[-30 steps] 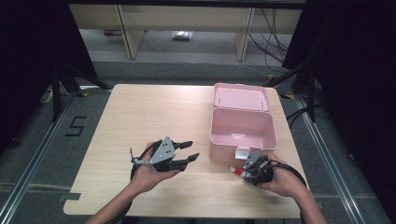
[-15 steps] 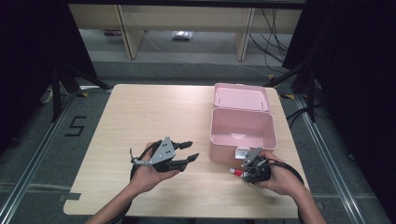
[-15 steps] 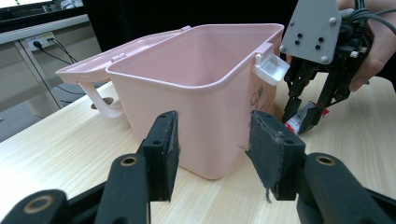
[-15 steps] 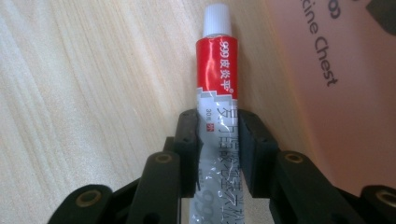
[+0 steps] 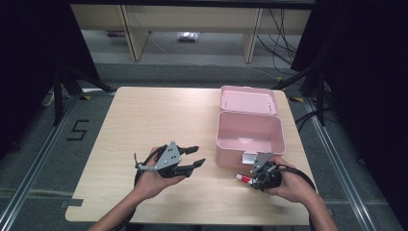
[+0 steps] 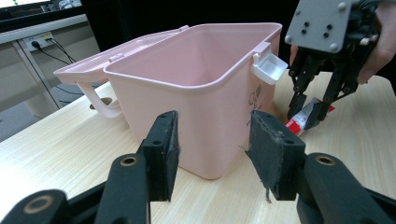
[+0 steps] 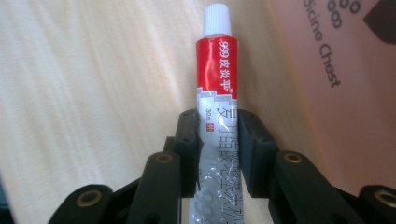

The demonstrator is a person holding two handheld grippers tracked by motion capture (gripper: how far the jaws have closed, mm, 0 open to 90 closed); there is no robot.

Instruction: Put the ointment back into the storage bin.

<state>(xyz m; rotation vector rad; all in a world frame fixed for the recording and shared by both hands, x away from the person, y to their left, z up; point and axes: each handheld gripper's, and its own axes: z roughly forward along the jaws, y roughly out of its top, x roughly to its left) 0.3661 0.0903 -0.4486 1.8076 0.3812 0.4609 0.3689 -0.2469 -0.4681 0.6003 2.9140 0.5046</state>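
tube (image 7: 217,88): lies on table, just near of pink box (image 5: 249,134)
right gripper (image 7: 219,140): jaws just closed, pinching tube's lower body
left gripper (image 5: 195,156): spread, empty
tip: keep pinch firm, lift straight, clear box's near wall

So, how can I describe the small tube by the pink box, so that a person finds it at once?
Find the open pink box on the wooden table, then its front corner nearest the person's right hand. There the tube lies between the jaws of the right gripper, which have just closed on it. Its white cap, red band and silver body set it apart.
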